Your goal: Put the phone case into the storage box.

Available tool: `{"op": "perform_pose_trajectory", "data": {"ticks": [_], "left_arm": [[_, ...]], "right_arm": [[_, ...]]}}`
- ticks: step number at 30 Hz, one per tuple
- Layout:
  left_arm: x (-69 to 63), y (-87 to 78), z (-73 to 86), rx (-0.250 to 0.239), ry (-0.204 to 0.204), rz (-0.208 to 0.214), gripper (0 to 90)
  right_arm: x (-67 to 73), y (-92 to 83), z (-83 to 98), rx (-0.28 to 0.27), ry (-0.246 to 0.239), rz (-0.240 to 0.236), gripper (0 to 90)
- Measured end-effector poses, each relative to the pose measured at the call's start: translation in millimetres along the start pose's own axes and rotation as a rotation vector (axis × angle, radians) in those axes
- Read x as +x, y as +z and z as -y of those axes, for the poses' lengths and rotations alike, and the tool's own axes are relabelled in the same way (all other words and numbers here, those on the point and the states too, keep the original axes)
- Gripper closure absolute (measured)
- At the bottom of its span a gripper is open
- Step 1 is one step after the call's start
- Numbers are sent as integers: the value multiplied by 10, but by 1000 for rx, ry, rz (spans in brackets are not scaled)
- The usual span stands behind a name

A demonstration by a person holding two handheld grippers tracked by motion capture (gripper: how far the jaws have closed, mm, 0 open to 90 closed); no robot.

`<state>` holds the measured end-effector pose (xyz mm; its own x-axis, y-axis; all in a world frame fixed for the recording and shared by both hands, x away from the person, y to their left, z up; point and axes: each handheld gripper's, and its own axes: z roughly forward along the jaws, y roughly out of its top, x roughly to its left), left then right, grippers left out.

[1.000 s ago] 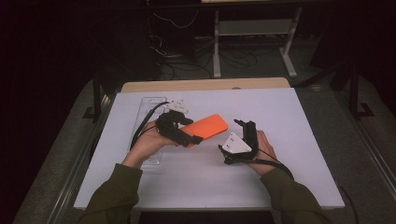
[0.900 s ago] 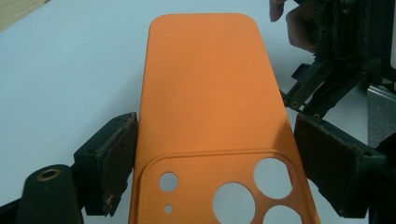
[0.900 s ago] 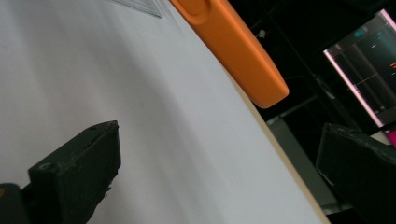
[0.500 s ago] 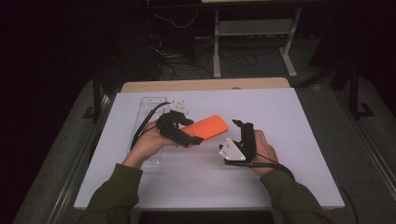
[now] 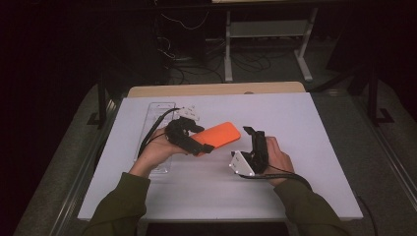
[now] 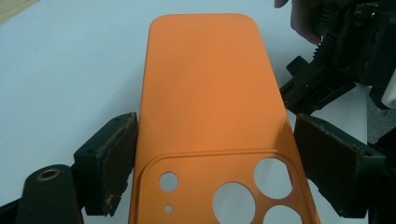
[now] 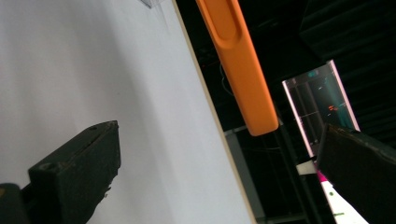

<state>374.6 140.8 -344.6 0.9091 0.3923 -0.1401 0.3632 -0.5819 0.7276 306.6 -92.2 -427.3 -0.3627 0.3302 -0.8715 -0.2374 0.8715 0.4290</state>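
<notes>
- The left gripper (image 5: 205, 147) has its fingers (image 6: 116, 158) pressed against both long edges of an orange phone case (image 5: 220, 136), gripping it at the end with the camera cut-outs
- The case is held off the white bench (image 5: 314, 128), roughly level, near the bench's middle; its free rounded end points toward the far right, away from the person
- In the left gripper view the case's back faces up, and the bench beyond its far end and to its left is bare
- The right gripper (image 5: 250, 132) sits just to the right of the case, not touching it, with a narrow strip of bench between them; its fingers (image 7: 79, 172) stand wide apart with nothing between them
- In the right gripper view the case (image 7: 238, 65) shows edge-on, thin, its long side groove toward the camera, hanging above the bench's edge line
- A clear plastic tray (image 5: 160, 115) lies along the left part of the bench, under the left wrist, its long side parallel to the bench's left edge
- The right half of the bench and the near strip in front of both sleeves are open; the far edge meets a wooden board (image 5: 216, 89)
</notes>
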Motion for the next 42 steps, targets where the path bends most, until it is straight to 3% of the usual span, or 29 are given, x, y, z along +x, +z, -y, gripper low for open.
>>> {"op": "perform_pose_trajectory", "data": {"ticks": [3,12,21,31,42], "left_arm": [[1,7,-1,2,6,1,157],[-12,29,4,-6,-5,4,157],[7,20,2,18,27,2,157],[-14,36,2,10,15,-5,157],[-71,117,7,36,23,0,157]], "right_arm": [[11,-7,-19,-8,-48,25,0],[97,-33,-64,-17,-133,59,0],[149,-51,-120,-58,-269,116,0],[191,-54,-180,-87,-276,131,0],[213,-61,-213,-110,-311,166,0]]}}
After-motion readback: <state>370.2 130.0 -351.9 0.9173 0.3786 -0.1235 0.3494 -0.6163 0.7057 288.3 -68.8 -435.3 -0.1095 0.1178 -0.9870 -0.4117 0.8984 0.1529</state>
